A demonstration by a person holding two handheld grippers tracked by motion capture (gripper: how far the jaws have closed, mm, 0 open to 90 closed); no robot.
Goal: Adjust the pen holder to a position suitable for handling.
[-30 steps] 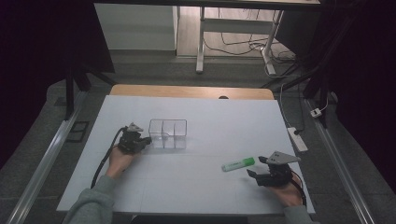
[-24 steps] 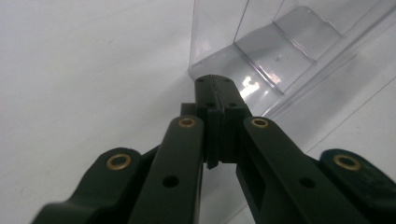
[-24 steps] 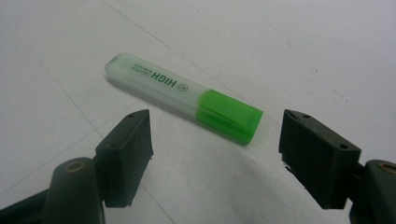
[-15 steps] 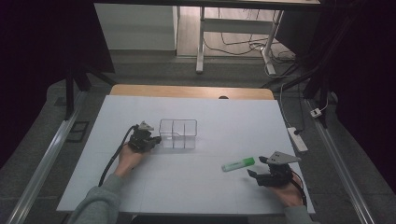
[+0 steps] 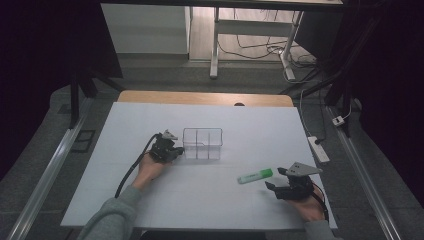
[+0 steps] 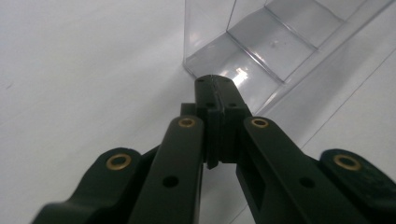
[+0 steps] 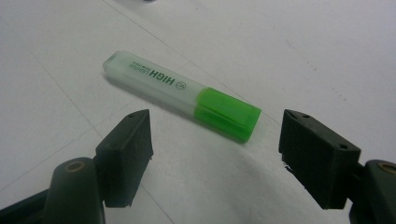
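A green highlighter [image 5: 255, 175] [image 7: 182, 94] lies flat on the white table, its bright green cap towards my right gripper. That right gripper [image 5: 274, 189] [image 7: 215, 140] stands open just short of the cap, nothing between its jaws. A clear plastic box [image 5: 202, 143] [image 6: 275, 44] with compartments sits at mid-table. My left gripper [image 5: 175, 150] [image 6: 216, 86] is shut, its tips at the box's near left corner, touching or almost touching the wall.
The white table [image 5: 240, 125] has free surface all around the box and highlighter. A power strip [image 5: 320, 148] lies off the right edge. A cable [image 5: 131, 170] trails from the left gripper towards the front edge.
My left gripper has moved right and the clear box has shifted right ahead of it. The right gripper and the highlighter stayed in place.
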